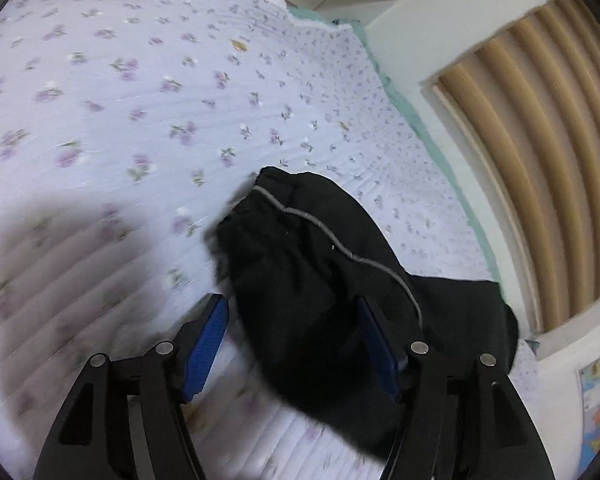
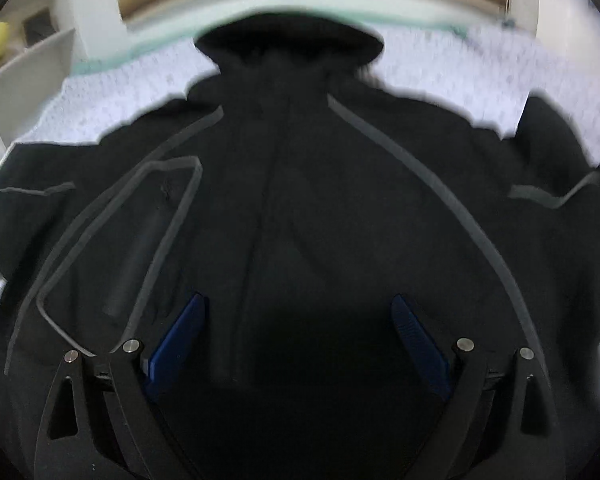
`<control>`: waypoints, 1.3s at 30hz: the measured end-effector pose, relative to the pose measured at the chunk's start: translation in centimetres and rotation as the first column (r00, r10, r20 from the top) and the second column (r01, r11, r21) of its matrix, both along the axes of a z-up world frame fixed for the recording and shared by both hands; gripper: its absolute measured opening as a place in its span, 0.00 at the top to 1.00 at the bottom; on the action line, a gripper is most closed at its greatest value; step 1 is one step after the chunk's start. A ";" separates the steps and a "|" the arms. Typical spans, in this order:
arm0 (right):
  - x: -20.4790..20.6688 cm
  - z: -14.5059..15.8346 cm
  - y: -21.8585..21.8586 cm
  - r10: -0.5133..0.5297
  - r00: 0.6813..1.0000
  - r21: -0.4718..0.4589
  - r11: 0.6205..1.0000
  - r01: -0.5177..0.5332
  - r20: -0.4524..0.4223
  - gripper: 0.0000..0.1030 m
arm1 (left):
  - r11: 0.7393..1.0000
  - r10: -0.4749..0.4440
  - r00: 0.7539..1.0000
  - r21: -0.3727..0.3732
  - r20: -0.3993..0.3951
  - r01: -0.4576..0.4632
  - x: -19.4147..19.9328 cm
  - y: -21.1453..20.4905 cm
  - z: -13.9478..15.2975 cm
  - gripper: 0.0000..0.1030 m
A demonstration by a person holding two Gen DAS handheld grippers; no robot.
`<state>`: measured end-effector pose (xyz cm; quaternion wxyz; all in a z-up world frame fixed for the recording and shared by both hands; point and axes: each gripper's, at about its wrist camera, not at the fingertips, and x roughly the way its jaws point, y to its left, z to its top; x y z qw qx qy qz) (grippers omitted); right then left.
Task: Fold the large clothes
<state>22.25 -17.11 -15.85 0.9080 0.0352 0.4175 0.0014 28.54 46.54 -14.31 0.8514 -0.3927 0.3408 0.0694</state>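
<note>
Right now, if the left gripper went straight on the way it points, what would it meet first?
Most likely the black jacket sleeve: it lies between the open fingers of the left gripper, ahead of the floral bedspread. How far off it is stays unclear.

Your right wrist view is smeared: the black jacket (image 2: 300,200) runs off the frame on both sides and below. In your left view, the jacket's sleeve hides the bedspread (image 1: 140,100) beneath it.
</note>
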 end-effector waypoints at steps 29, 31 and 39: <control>-1.0 -0.3 -2.2 0.000 0.997 0.164 0.986 -0.013 0.076 0.05 | 0.572 -0.745 0.639 0.307 -0.192 0.760 5.9 -44.8 1.7 0.79; -1.1 -0.4 -2.2 0.004 0.997 0.168 0.986 -0.017 0.077 0.04 | 0.568 -0.760 0.629 0.302 -0.165 0.766 5.2 -44.5 0.8 0.79; -0.1 1.4 -0.4 0.080 0.997 0.183 0.980 -0.078 -0.003 0.03 | 0.511 -0.856 0.499 0.080 0.139 0.856 0.9 -39.9 8.3 0.47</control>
